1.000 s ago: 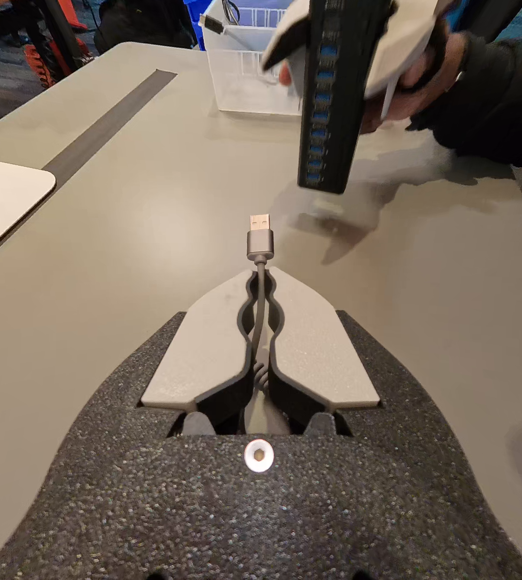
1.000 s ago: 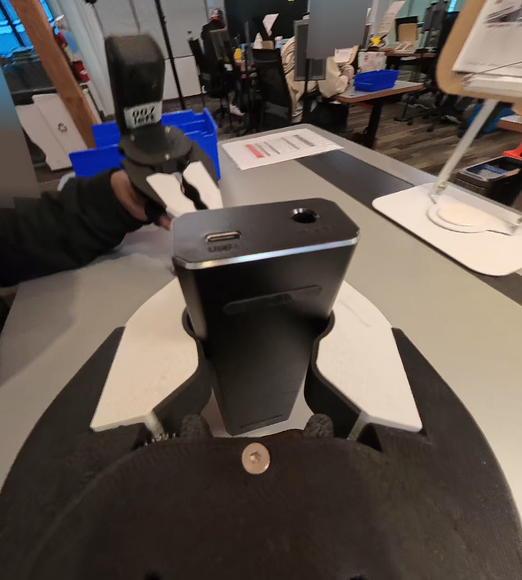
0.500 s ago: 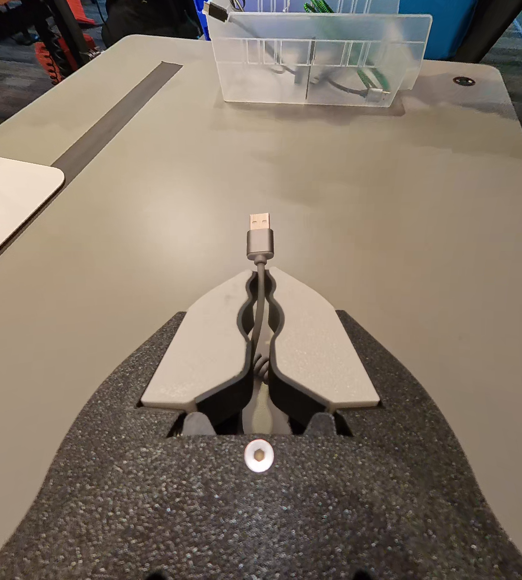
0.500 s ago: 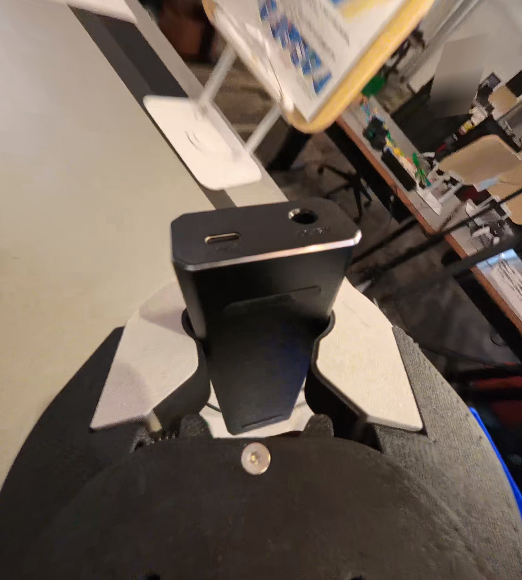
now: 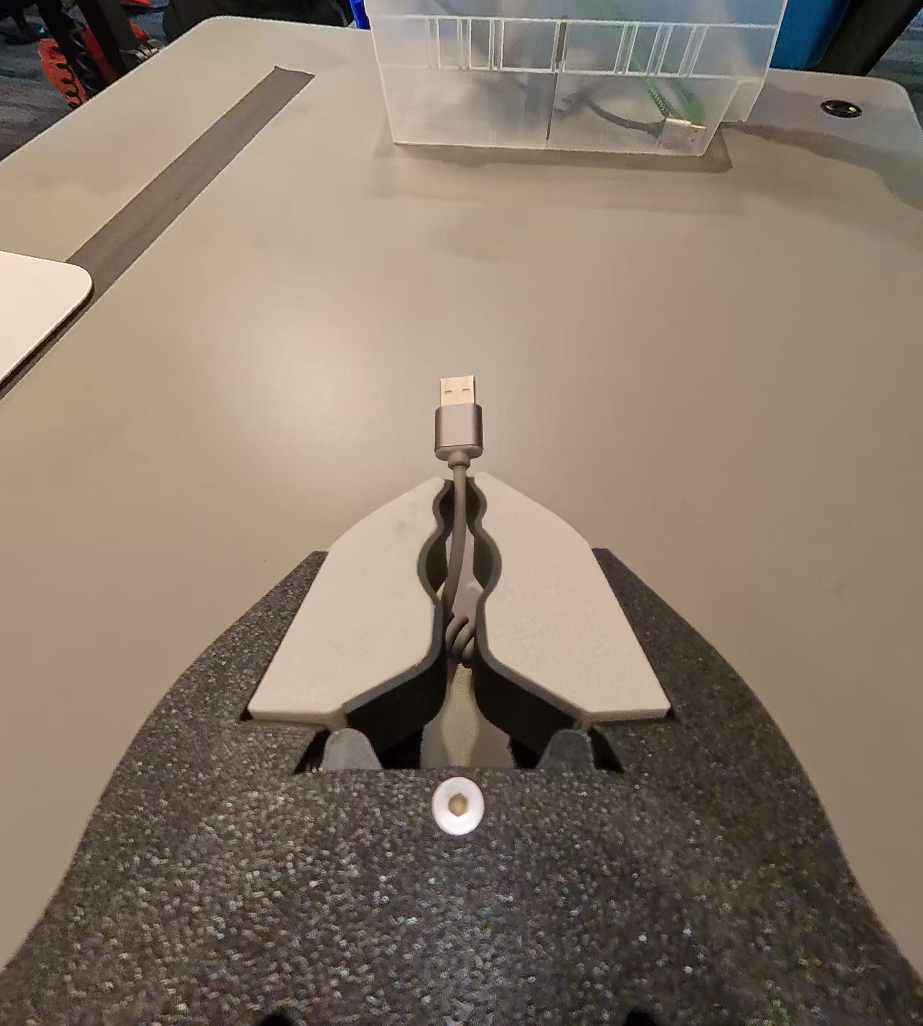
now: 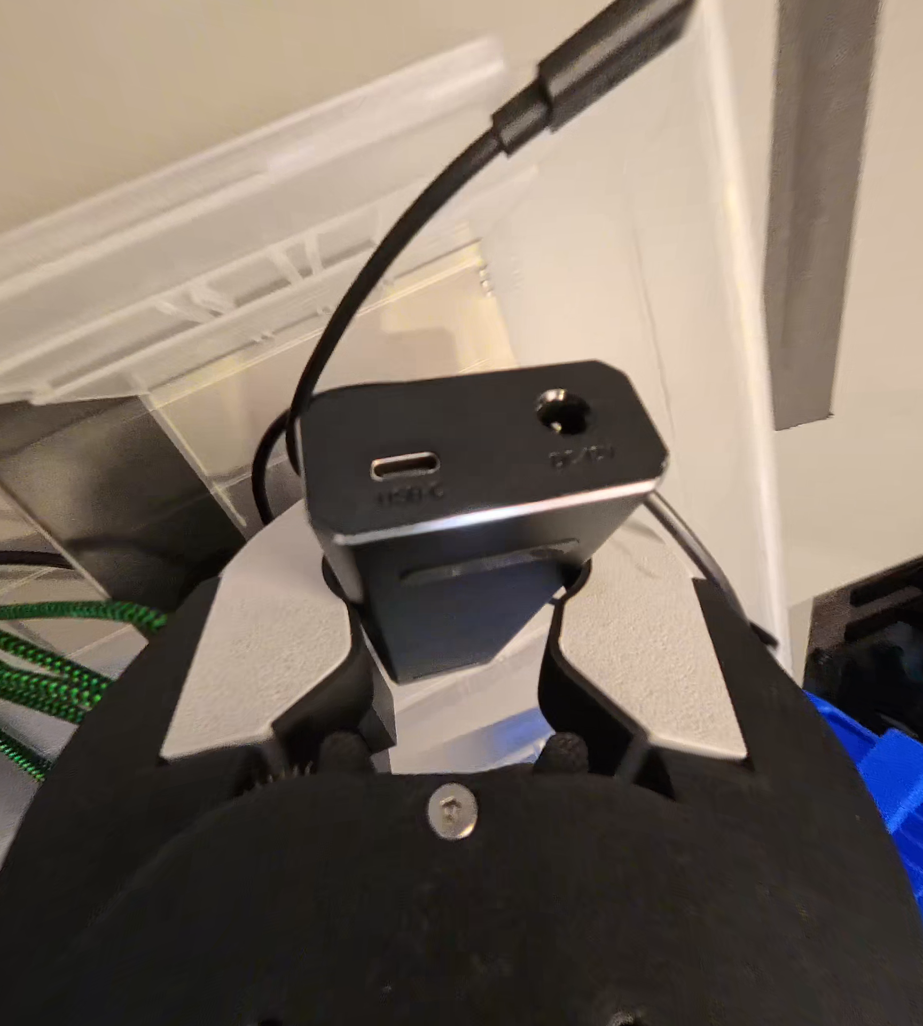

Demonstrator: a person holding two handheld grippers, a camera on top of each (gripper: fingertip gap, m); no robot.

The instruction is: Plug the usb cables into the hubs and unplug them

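grey usb cable point(image 5: 458, 427) plug pointing forward, unplugged, black hub point(image 6: 481, 488) upright

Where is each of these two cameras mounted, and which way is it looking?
Left wrist view: on the left gripper, looking along the table; fingers pinch a grey USB cable.
Right wrist view: on the right gripper, clamping a black hub over the clear bin.
Shared: the clear bin, green cable inside.

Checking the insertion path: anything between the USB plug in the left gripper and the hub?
Cannot trace a path: the left wrist view shows the USB plug over bare table, no hub. The hub is clamped in the right gripper over the clear bin.
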